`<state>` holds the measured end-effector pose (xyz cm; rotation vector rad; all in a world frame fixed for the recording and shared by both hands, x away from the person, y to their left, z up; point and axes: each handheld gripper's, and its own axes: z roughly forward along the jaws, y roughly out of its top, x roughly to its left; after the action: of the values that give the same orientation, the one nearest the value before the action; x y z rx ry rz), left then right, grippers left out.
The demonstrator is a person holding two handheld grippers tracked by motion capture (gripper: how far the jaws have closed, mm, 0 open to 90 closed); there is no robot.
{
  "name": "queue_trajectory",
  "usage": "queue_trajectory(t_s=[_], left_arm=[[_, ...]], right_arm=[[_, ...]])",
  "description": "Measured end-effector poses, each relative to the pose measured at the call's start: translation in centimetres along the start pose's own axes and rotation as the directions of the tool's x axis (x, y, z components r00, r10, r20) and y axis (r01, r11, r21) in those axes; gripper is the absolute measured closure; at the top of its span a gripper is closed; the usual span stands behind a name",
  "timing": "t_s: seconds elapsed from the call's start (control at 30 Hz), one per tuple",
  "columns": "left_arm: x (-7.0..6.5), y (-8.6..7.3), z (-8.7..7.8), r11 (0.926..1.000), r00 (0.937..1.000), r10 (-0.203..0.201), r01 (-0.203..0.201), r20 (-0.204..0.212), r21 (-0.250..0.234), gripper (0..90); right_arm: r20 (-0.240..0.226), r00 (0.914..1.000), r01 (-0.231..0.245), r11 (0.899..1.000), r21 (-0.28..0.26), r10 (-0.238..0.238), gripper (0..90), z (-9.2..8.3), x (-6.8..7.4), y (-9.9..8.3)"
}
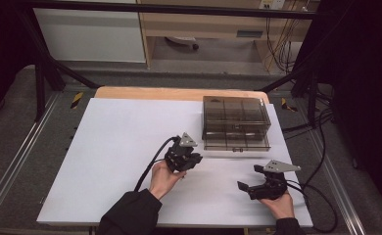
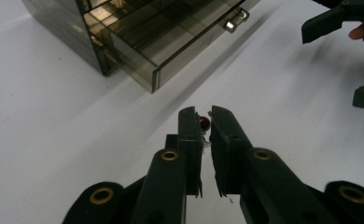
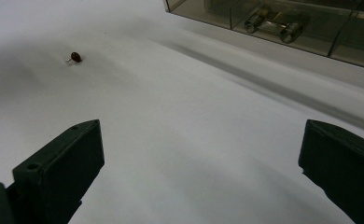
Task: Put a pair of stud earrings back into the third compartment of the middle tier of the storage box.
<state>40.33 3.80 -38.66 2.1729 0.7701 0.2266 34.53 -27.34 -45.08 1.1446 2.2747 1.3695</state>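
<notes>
Here, my left gripper (image 2: pixel 206 122) has its jaws drawn nearly together, a narrow slot between them, with a small dark red bead-like piece on a thin metal pin (image 2: pixel 204 123) sitting at the tips. I cannot tell whether the pads actually pinch it or merely bracket it on the white table sheet (image 1: pixel 115 147). The right gripper view shows the same piece (image 3: pixel 75 57) well ahead of, and to the left of, that gripper's fingers.

My right gripper (image 1: pixel 250 180) waits with its jaws spread wide, nothing between them, near the table's front edge.

Beyond both sets of fingers stands the smoky transparent plastic drawer box (image 1: pixel 235 121), one drawer (image 2: pixel 171 46) pulled part way out, its small metal knob (image 2: pixel 236 20) facing me. I judge the open drawer is meant to receive the piece, and the right gripper stays free to steady the box.
</notes>
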Motion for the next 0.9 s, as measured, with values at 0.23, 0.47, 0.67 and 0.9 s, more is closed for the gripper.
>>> queue_trajectory(t_s=[0.23, 0.47, 0.67, 0.9], left_arm=[[-0.5, 1.8, 1.3, 0.9999, 0.9999, 0.01, -0.01, 0.007, -0.001, 81.9], [-0.8, 3.7, 2.9, 0.9999, 0.9998, 0.012, -0.012, 0.017, 0.0, 81.9], [-1.6, 5.5, 4.4, 0.9997, 0.9994, 0.025, -0.025, 0.026, 0.001, 81.9], [-2.6, 7.3, 6.1, 0.9991, 0.9985, 0.042, -0.043, 0.035, 0.007, 81.9]], right_arm=[[0.0, 1.0, 0.002, 1.0, 0.0, -0.002, 0.7, 0.0, 0.0, 0.0], [0.003, 1.0, 0.002, 1.0, 0.002, -0.002, 0.7, 0.0, 0.0, 0.0], [0.003, 1.0, -0.003, 1.0, 0.004, 0.003, 0.7, 0.0, 0.0, 0.0], [0.002, 1.0, -0.003, 1.0, 0.005, 0.003, 0.7, 0.0, 0.0, 0.0]])
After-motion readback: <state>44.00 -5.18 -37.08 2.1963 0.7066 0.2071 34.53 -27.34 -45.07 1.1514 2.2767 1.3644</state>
